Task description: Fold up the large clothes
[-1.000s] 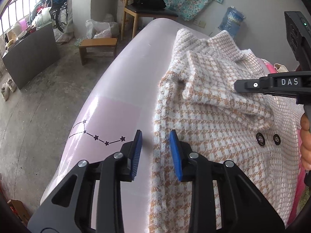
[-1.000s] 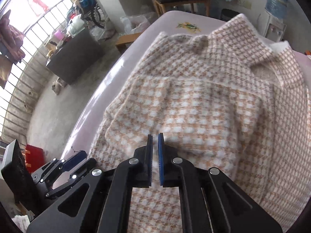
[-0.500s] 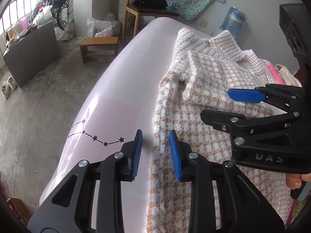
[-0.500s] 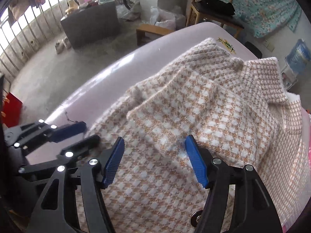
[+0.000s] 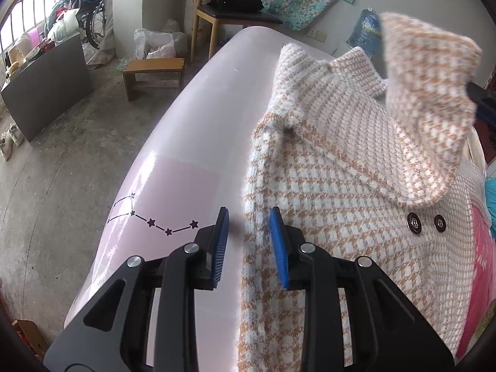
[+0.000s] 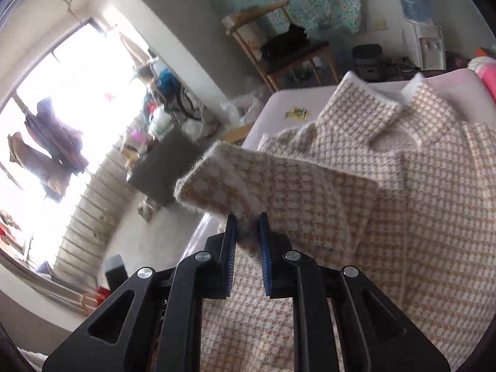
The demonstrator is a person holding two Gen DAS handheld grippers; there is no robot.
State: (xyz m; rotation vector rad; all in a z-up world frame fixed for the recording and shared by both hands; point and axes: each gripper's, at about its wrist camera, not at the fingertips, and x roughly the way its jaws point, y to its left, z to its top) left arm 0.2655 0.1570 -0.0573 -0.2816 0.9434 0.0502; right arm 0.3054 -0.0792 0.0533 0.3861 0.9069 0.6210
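Observation:
A cream and tan houndstooth coat lies buttoned on a pale pink bed. My left gripper hovers over the coat's left edge, open, its blue pads clear of the cloth. My right gripper has its jaws closing, with a fold of the coat's sleeve pinched between the pads. In the left wrist view that sleeve hangs lifted at the upper right above the collar. The coat's body spreads to the right in the right wrist view.
The bed's left edge drops to a concrete floor. Beyond stand a low wooden stool, a wooden chair with dark cloth on it, and a dark panel. A pink blanket borders the coat on the right.
My right gripper opened over the coat, closed on the sleeve and lifted it up off the coat's body. The left gripper kept still.

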